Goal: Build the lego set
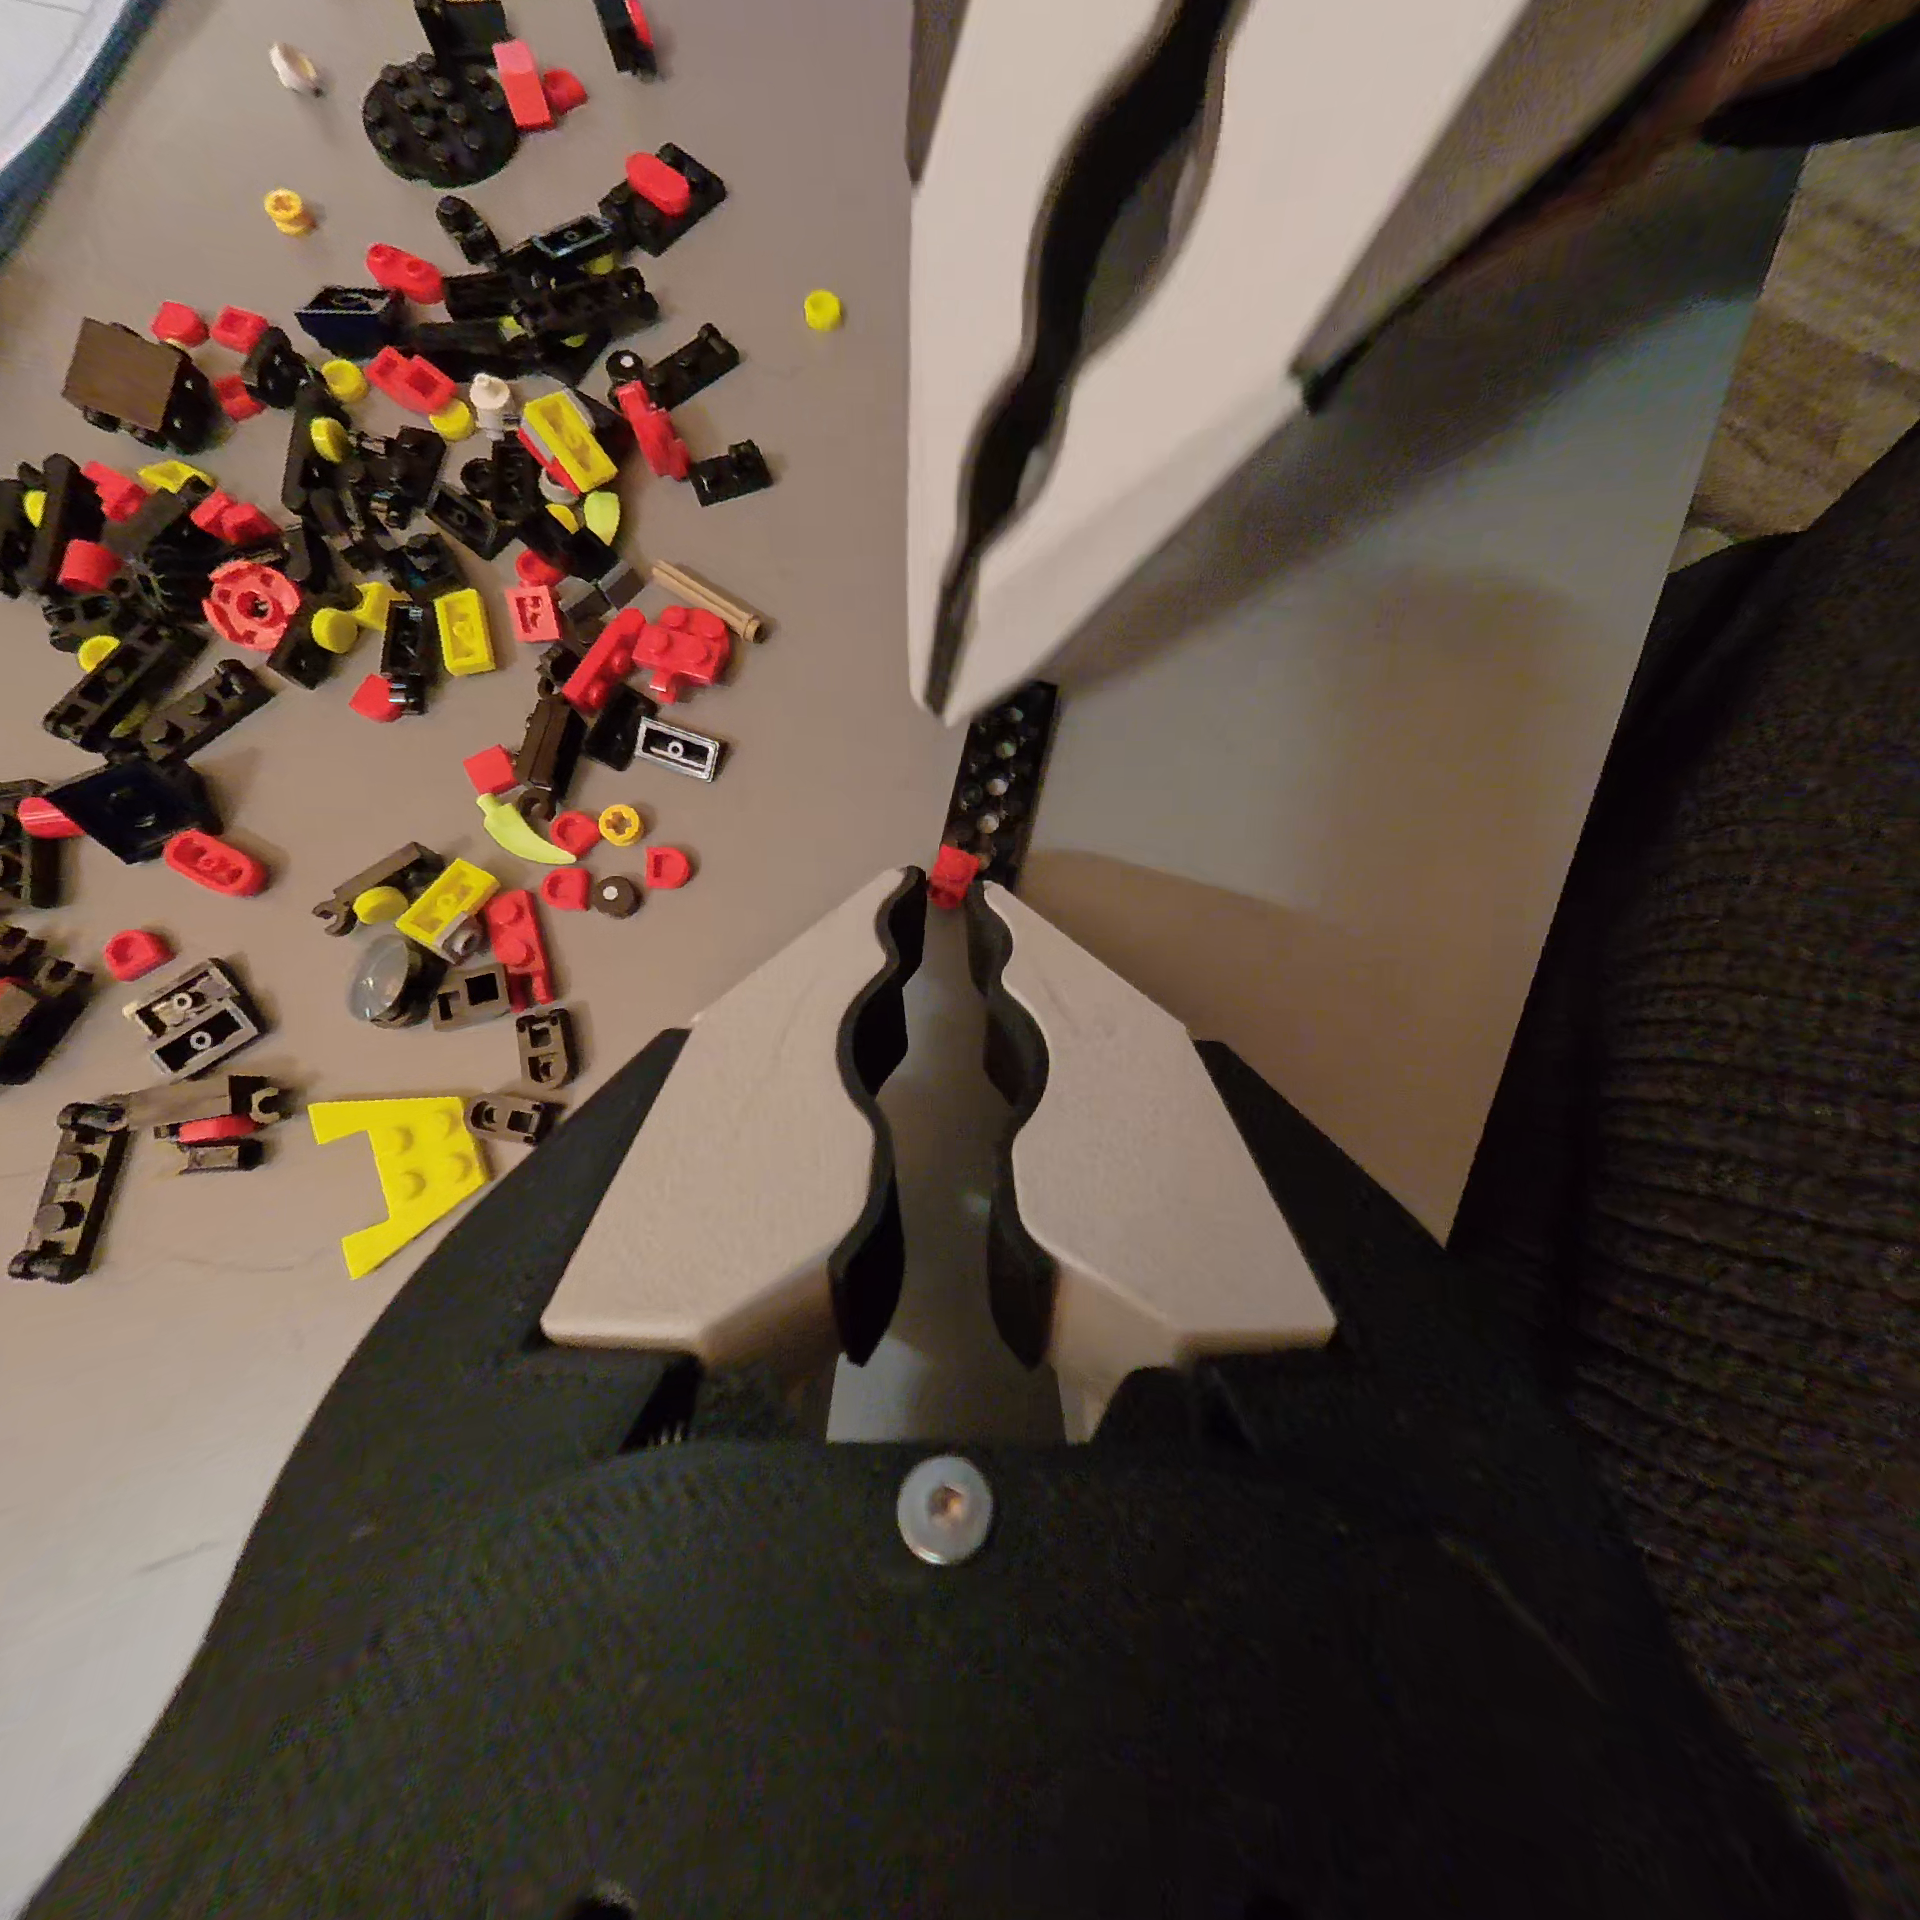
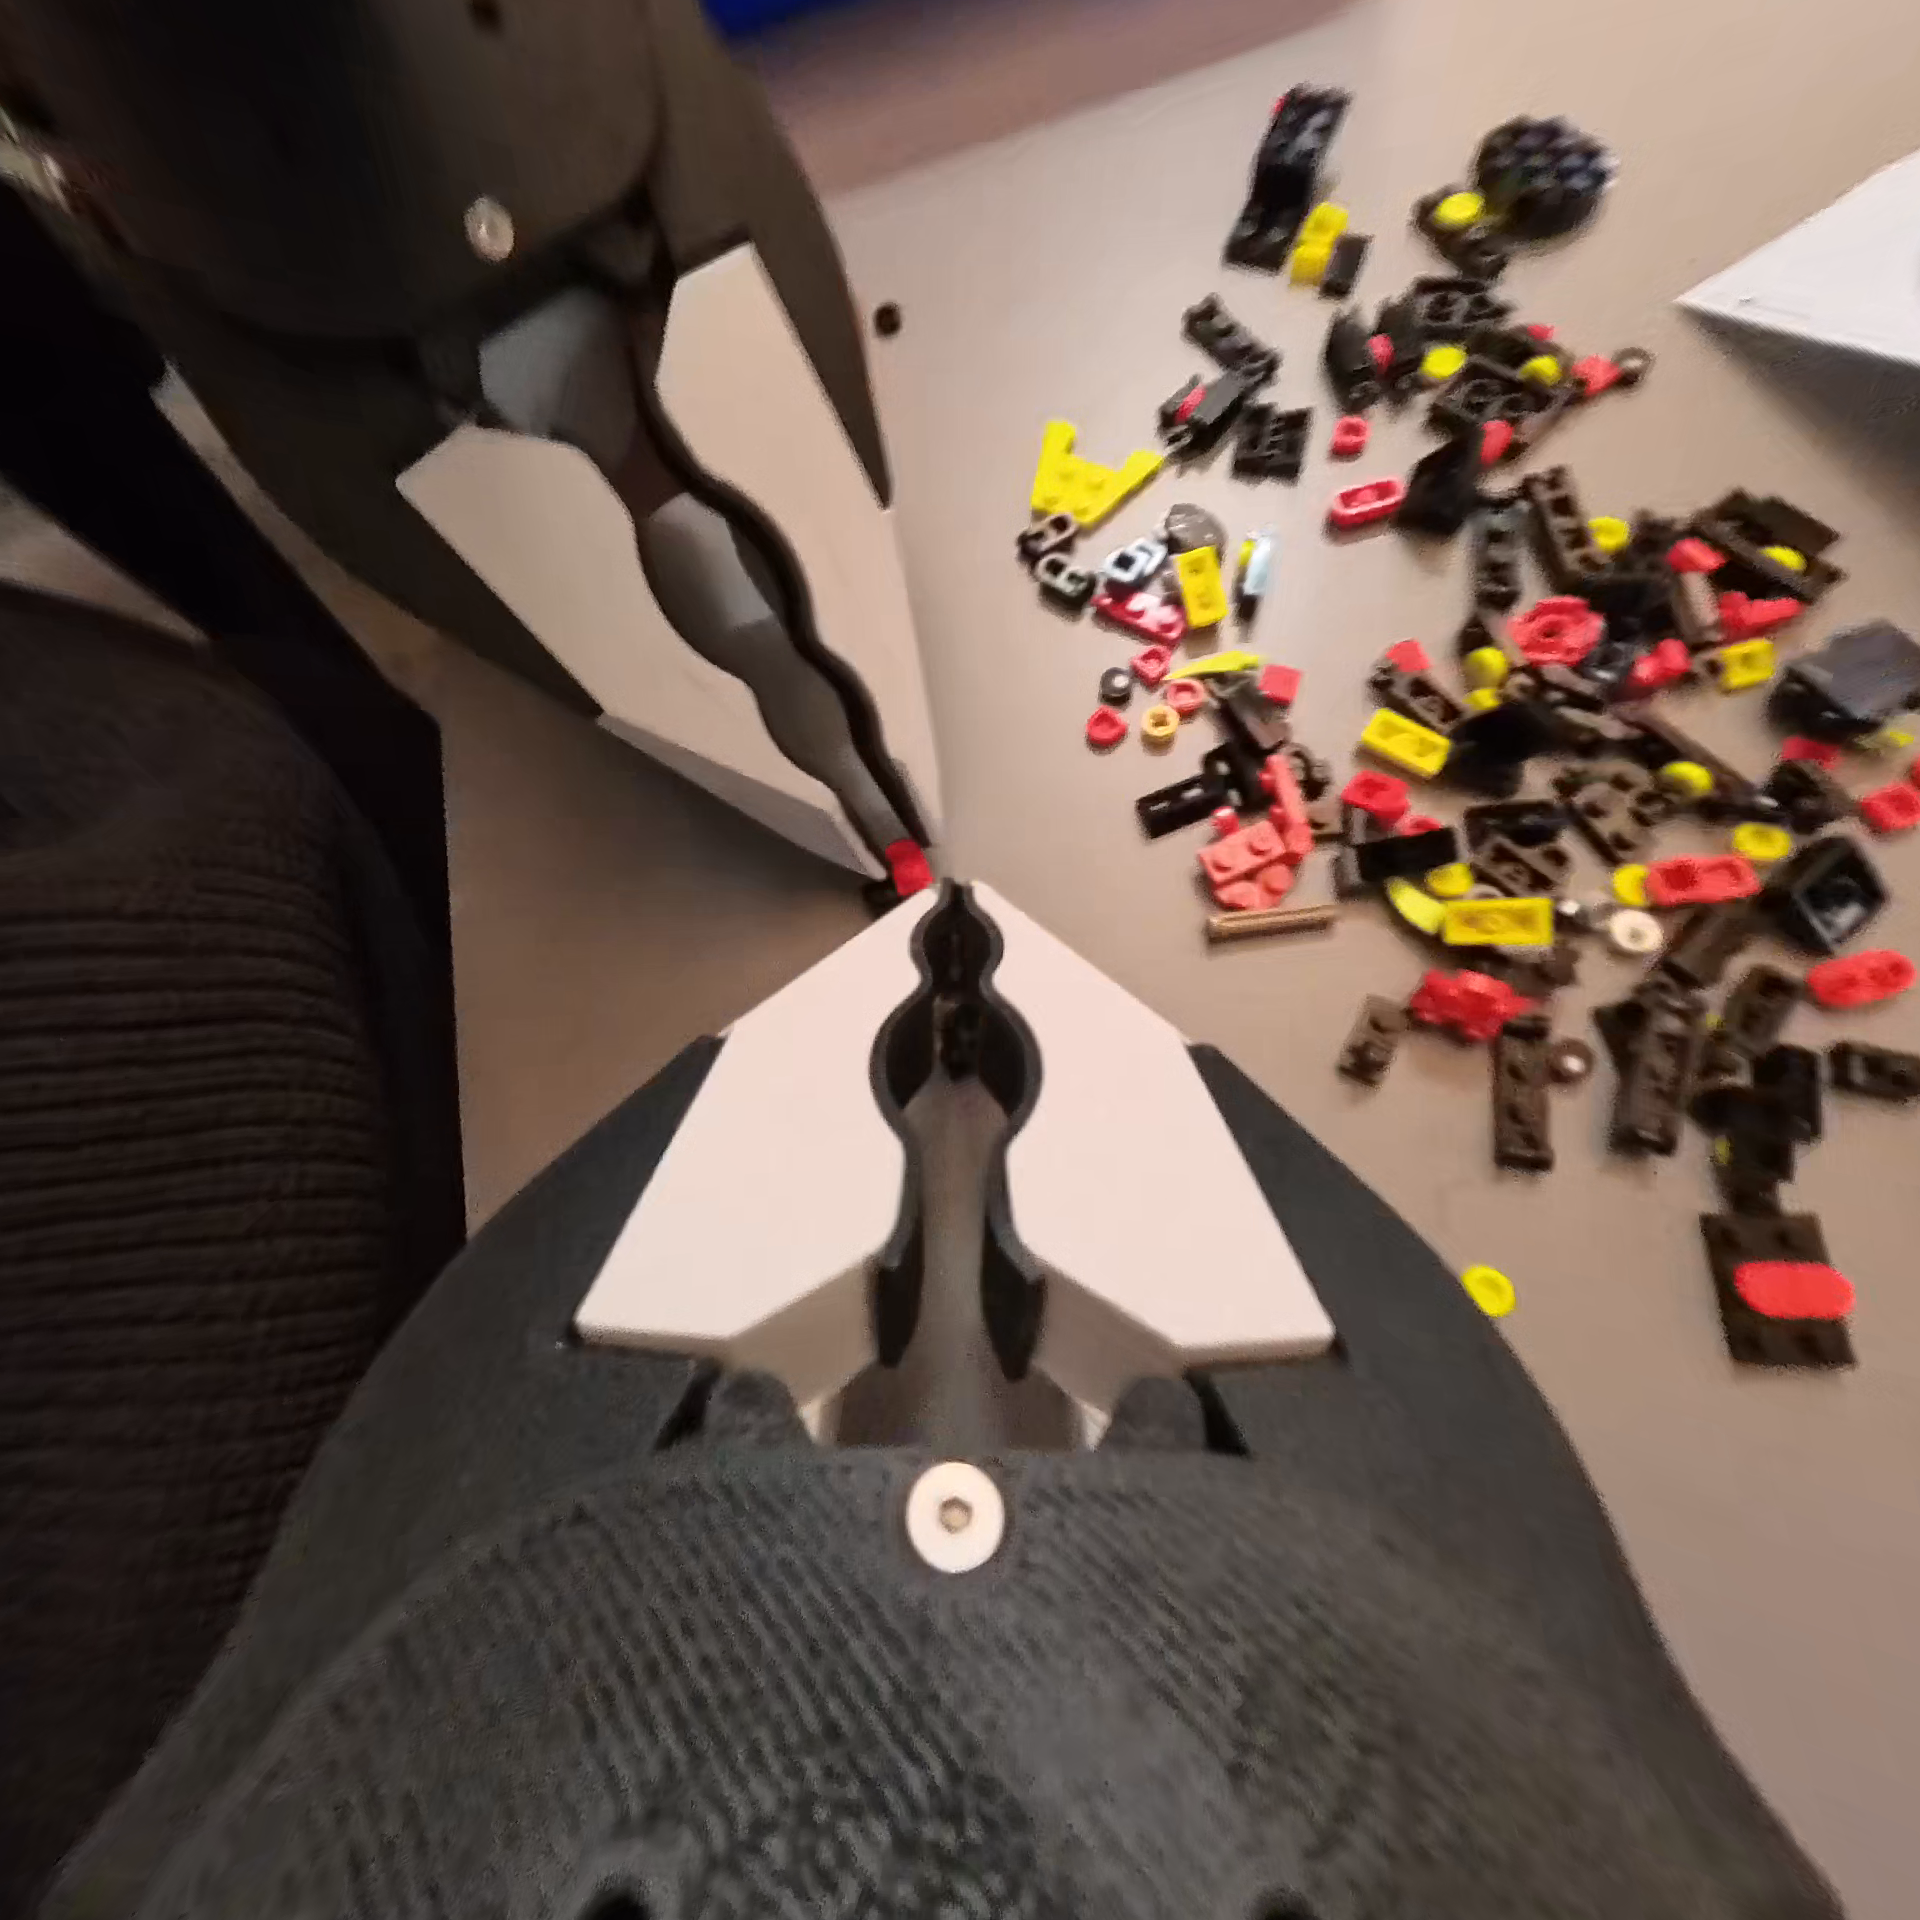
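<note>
In the left wrist view, a loose spread of black, red and yellow lego pieces (image 1: 395, 582) covered the left part of the grey worktop (image 1: 810, 156), reaching toward its far left corner, where a black round plate (image 1: 442, 120) lay. Nearer the camera in that spread sat a yellow wedge plate (image 1: 400, 1174), and a single yellow round stud (image 1: 822, 310) lay apart on the spread's right side. Right of the pile, close to the worktop's near edge, the left tool (image 1: 948, 891) pinched a small red piece (image 1: 951, 878) between its tips, the jaws drawn close together on it. That red piece touched the near end of a long black studded plate (image 1: 997, 790), which ran away from it to the right tool (image 1: 951, 675) coming down from the upper right; the plate's far end went in under that tool's tips. At the far right, a dark knitted sleeve (image 1: 1745, 1143) filled the frame beyond the worktop's edge. In the right wrist view, which was blurred, the sleeve lay on the left, then the left tool with the red piece at its tips, and the right tool's jaws stood nearly together with a dark piece between them, apparently the plate.
</note>
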`<state>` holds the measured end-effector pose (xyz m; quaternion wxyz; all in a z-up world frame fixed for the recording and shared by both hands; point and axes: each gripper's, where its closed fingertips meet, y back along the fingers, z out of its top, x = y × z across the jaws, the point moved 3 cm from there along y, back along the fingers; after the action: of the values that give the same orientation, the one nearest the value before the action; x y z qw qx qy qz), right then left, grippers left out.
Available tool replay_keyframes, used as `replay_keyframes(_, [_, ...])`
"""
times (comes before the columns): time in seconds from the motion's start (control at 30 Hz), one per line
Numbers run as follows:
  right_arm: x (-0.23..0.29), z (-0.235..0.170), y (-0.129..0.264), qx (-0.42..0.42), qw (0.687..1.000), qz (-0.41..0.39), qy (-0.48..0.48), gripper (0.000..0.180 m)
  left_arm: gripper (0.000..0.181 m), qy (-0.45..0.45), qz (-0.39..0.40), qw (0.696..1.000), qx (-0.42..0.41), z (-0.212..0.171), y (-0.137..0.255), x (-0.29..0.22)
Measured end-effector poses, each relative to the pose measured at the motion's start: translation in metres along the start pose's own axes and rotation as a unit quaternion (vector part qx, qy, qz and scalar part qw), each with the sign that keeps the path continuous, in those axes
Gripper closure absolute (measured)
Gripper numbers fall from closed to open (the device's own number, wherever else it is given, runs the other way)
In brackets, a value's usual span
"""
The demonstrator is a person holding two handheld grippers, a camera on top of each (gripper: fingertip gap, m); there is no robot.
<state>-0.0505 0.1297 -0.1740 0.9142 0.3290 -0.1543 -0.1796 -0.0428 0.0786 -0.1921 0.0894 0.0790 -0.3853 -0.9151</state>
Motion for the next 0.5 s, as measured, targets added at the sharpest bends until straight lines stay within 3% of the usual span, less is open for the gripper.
replay_keyframes(0.03, [0.003,-0.001,-0.005,0.012,1.0,-0.001,0.014,0.18,0.177,0.002,-0.002,1.0,0.0,0.0,0.0,0.0])
replay_keyframes(0.27, [0.007,-0.011,-0.012,0.051,0.996,-0.018,0.069,0.18,0.176,0.011,-0.008,1.0,0.0,0.0,0.0,-0.002])
replay_keyframes(0.37, [0.007,-0.012,-0.009,0.044,0.996,0.005,0.072,0.148,0.176,0.015,-0.011,1.0,-0.001,-0.001,0.0,-0.002])
replay_keyframes(0.5, [0.004,-0.02,-0.01,0.056,0.993,0.0,0.103,0.146,0.176,0.021,-0.02,1.0,0.002,-0.003,-0.001,-0.002])
